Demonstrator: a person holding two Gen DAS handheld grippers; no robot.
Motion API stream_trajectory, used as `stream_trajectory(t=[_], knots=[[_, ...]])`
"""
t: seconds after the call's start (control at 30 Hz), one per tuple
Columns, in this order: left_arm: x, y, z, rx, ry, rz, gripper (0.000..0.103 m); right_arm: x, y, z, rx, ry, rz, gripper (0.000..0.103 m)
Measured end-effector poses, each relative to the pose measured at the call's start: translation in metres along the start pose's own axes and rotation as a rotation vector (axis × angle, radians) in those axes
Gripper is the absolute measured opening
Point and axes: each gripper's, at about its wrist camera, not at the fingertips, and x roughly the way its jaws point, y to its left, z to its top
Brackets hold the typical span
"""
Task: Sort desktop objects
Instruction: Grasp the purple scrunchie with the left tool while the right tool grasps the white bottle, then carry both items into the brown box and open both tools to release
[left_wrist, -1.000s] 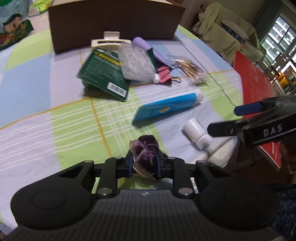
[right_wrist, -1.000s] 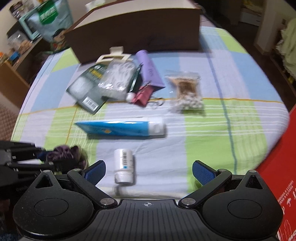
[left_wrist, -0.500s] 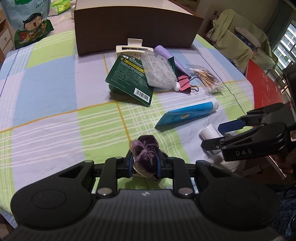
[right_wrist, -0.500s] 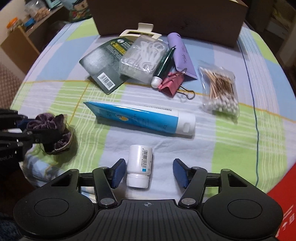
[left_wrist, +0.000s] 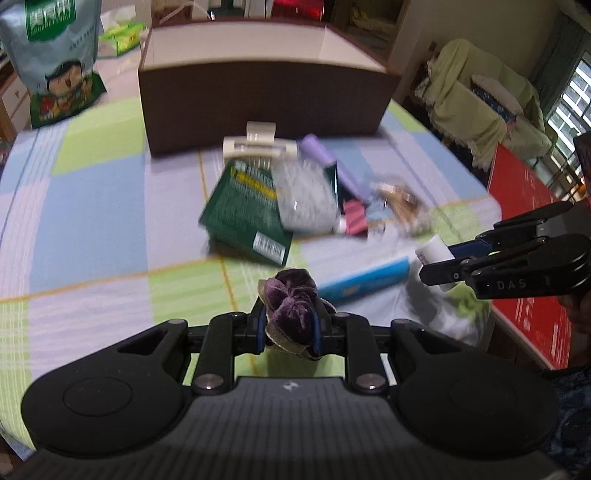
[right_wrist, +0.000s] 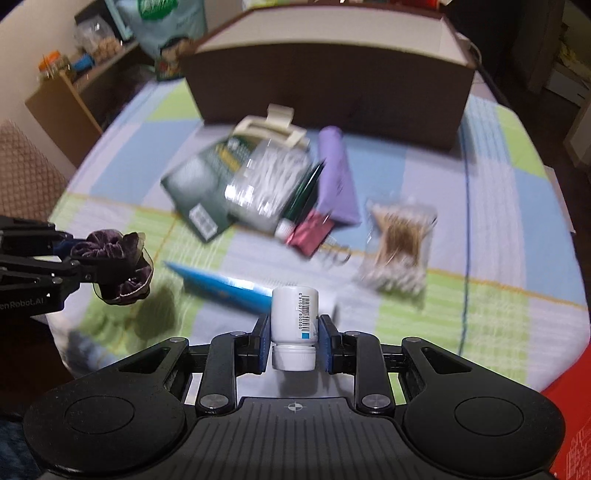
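Right hand-held gripper (right_wrist: 293, 339) clamped on white bottle (right_wrist: 294, 321), left hand-held gripper (left_wrist: 289, 325) closed around purple scrunchie (left_wrist: 291, 304)

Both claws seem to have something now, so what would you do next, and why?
Probably carry both toward the brown box behind the clutter. The right gripper is shut on the white bottle, and the left gripper is shut on the purple scrunchie, both lifted off the tablecloth.
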Motion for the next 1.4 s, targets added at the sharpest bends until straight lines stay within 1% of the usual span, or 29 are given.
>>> stream_trajectory(t=[0.2, 0.37, 0.6, 0.77, 0.93, 1.07, 1.2, 1.4], knots=[[-0.009, -0.013, 0.034, -0.02, -0.072, 0.012, 0.019, -0.023, -0.029, 0.033, 0.013, -0.064, 0.082, 0.026], [-0.014, -0.023, 0.066, -0.025, -0.135, 0.046, 0.019, -0.039, -0.056, 0.064, -0.017, -0.11, 0.135, 0.026], [-0.017, -0.03, 0.117, -0.005, -0.219, 0.131, 0.019, -0.055, -0.085, 0.122, -0.084, -0.204, 0.17, 0.026], [-0.02, -0.023, 0.16, 0.044, -0.248, 0.164, 0.019, -0.06, -0.09, 0.164, -0.092, -0.265, 0.188, 0.026], [-0.016, -0.008, 0.208, 0.109, -0.249, 0.148, 0.019, -0.063, -0.091, 0.208, -0.071, -0.32, 0.186, 0.026], [-0.002, 0.006, 0.242, 0.149, -0.226, 0.136, 0.019, -0.056, -0.094, 0.238, -0.018, -0.318, 0.18, 0.026], [0.015, 0.015, 0.264, 0.182, -0.201, 0.128, 0.019, -0.046, -0.097, 0.26, 0.012, -0.305, 0.159, 0.026], [0.049, 0.027, 0.284, 0.199, -0.15, 0.113, 0.019, -0.023, -0.102, 0.277, 0.028, -0.264, 0.125, 0.026]])
